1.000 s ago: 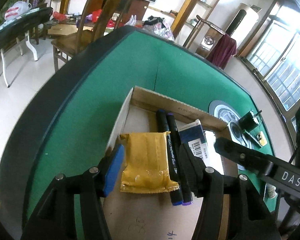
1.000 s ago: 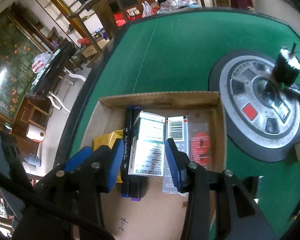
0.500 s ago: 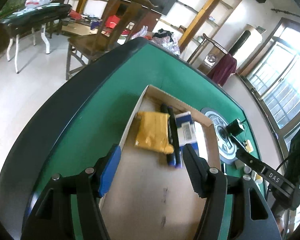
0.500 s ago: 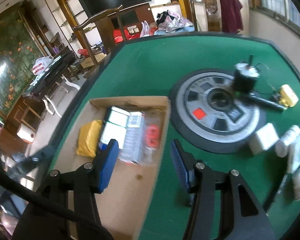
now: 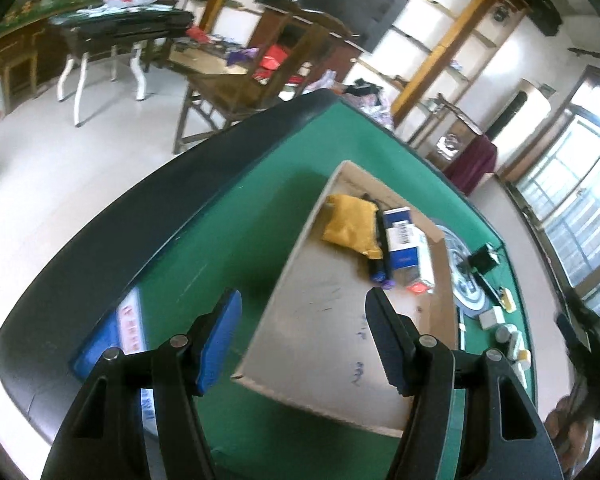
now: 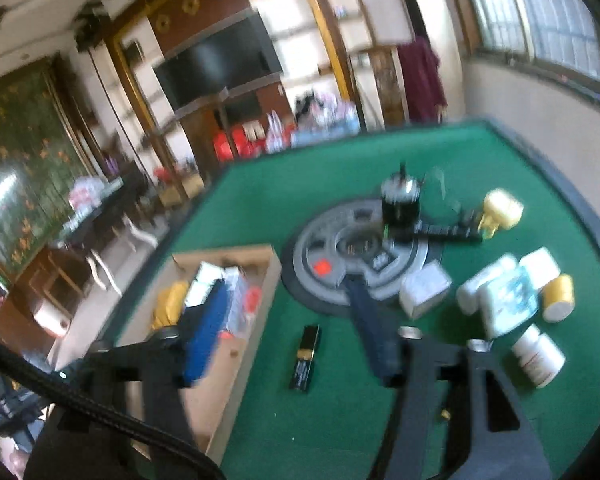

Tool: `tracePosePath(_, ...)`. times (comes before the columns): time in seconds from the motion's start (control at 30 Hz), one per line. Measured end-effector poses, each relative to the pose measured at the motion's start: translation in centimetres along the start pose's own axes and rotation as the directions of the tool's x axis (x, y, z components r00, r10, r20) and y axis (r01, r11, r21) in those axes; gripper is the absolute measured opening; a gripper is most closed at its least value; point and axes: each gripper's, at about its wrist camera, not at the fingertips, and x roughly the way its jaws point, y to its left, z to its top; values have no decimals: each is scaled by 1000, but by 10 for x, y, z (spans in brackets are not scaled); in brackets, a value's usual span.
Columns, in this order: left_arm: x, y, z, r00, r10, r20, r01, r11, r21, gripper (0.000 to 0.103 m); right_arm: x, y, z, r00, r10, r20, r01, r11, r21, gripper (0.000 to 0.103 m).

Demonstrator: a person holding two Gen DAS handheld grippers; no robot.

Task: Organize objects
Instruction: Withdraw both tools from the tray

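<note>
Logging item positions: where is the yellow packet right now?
The yellow packet lies inside the cardboard box, at its far left corner in the left wrist view, right beside the dark markers.

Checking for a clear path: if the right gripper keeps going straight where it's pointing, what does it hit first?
Probably the small black rectangular battery-like object lying on the green felt table, between the open right gripper fingers; the frame is blurred and depth is unclear.

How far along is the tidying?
Partly done: the cardboard box already holds a yellow pouch, markers and small cartons. Both grippers, left and right, are open and empty. Bottles, a battery and boxes remain on the felt.
</note>
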Motion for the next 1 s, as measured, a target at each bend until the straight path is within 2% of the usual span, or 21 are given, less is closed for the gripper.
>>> tracePosePath(0.03, 1, 2, -2, 1000, 5, -5, -5, 1000, -12, 58, -4, 0, -2, 1000, -9, 24, 10, 1000, -11, 93)
tracePosePath(0.07, 2, 3, -3, 1000, 7, -10, -7, 1000, -17, 58, -4, 1, -6, 999, -18, 34, 19, 999, -31, 93)
tracePosePath(0.17, 3, -2, -5, 1000, 22, -15, -22, 1000, -4, 58, 28, 5, -25, 989, -31, -145, 13, 992, -127, 93)
tracePosePath(0.23, 0, -8, -6, 1000, 13, -8, -13, 1000, 5, 58, 31, 5, -29, 987, -33, -156, 12, 991, -131, 92)
tracePosePath(0.3, -3, -16, -6, 1000, 10, 3, -10, 1000, 25, 58, 18, 9, -19, 994, -1, -113, -13, 992, -127, 93)
tracePosePath(0.37, -4, -22, -6, 1000, 4, 10, -5, 999, 40, 58, -3, 17, -4, 999, 21, -34, -25, 990, -140, 93)
tracePosePath(0.47, -4, -25, -6, 1000, 7, 10, -8, 999, 47, 58, -36, 28, 10, 996, 45, 82, -31, 987, -156, 94)
tracePosePath(0.57, -1, -21, -7, 1000, 4, -3, -3, 999, 32, 58, -45, 33, 10, 991, 59, 121, -38, 985, -169, 94)
tracePosePath(0.67, 1, -15, -9, 1000, -4, -9, 4, 1000, 19, 58, -25, 38, -3, 998, 34, 53, -22, 980, -200, 94)
tracePosePath(0.8, 5, -3, -10, 1000, -13, -22, 13, 1000, -3, 58, 12, 34, -26, 994, 7, -111, -29, 980, -196, 94)
tracePosePath(0.87, 6, 3, -8, 1000, -14, -23, 13, 1000, -22, 58, 17, 30, -28, 992, -8, -125, -16, 983, -185, 94)
tracePosePath(1.0, 2, -5, -7, 999, -41, -16, 41, 999, -14, 58, 10, 20, -21, 996, -41, -79, 26, 984, -177, 94)
